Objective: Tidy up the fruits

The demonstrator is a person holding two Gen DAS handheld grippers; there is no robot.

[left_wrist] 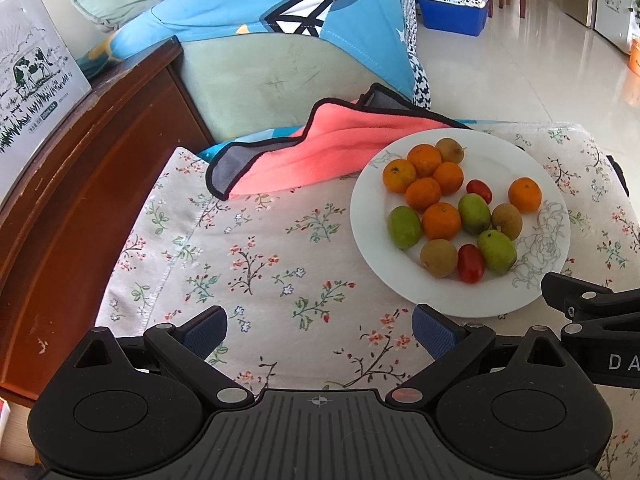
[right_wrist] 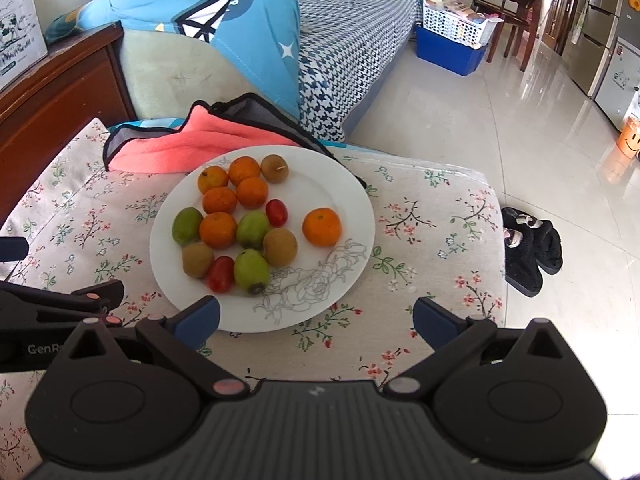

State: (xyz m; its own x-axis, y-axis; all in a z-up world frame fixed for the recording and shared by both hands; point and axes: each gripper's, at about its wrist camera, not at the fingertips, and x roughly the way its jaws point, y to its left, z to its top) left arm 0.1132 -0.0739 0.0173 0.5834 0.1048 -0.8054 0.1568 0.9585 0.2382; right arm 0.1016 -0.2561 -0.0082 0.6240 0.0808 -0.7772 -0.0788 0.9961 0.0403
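Observation:
A white plate (left_wrist: 496,152) (right_wrist: 320,184) rests on a floral cloth and holds several oranges, brown kiwis, green fruits and two red tomatoes. One orange (left_wrist: 525,195) (right_wrist: 321,227) lies apart on the plate's right side. My left gripper (left_wrist: 320,330) hovers open over the cloth, left of and nearer than the plate, with nothing between its blue pads. My right gripper (right_wrist: 316,320) is open too, above the plate's near rim. The right gripper's black body (left_wrist: 592,308) shows at the right edge of the left wrist view, and the left gripper's body (right_wrist: 60,304) shows at the left of the right wrist view.
A pink cloth with grey trim (left_wrist: 312,148) (right_wrist: 192,140) lies bunched behind the plate. A wooden cabinet (left_wrist: 80,168) stands to the left, a sofa with blue bedding (right_wrist: 240,32) behind. Black slippers (right_wrist: 528,248) sit on the tiled floor off the table's right edge.

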